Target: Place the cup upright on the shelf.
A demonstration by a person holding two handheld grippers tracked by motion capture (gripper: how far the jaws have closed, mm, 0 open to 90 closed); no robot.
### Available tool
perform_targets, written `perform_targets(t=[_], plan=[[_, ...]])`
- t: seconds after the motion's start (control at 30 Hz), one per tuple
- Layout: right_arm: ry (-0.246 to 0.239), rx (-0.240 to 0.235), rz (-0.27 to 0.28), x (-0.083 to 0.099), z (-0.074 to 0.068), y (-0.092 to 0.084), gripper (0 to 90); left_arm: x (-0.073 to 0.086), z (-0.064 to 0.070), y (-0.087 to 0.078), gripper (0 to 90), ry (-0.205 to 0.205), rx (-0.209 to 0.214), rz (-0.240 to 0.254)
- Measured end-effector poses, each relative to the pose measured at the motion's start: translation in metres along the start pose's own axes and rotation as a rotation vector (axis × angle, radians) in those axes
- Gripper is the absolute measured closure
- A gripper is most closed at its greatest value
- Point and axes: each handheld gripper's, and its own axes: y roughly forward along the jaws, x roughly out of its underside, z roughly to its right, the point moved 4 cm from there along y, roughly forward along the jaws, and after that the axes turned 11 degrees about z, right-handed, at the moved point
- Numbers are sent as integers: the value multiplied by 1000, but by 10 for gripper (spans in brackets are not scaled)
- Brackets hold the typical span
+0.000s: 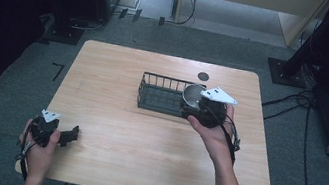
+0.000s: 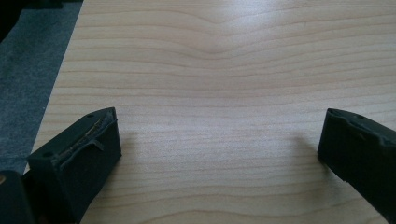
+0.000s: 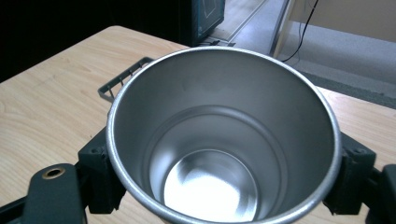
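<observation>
So from the high view, the right gripper (image 1: 198, 109) has a steel cup (image 1: 193, 94) tipped on its side, right at the near right end of the black wire basket (image 1: 153, 102) on the counter (image 1: 143, 145); can't tell if anything's in the basket. The left gripper (image 1: 68, 135) rests near the counter's left corner.

Left gripper view: jaws wide apart over bare wood.

Right gripper view: jaws clamped on the cup's (image 3: 224, 140) outer wall, cup empty. Looks light, rigid and slick, so I'd grip just below the rim.
</observation>
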Motion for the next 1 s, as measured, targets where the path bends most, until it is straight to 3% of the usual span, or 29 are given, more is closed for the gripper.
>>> perform_targets(t=[0.53, 1.0], plan=[[13, 3, -1, -14, 7, 27, 184, 0, 0, 0, 0, 0, 0, -1], [25, 36, -22, -12, 20, 52, 184, 0, 0, 0, 0, 1, 0, -2]])
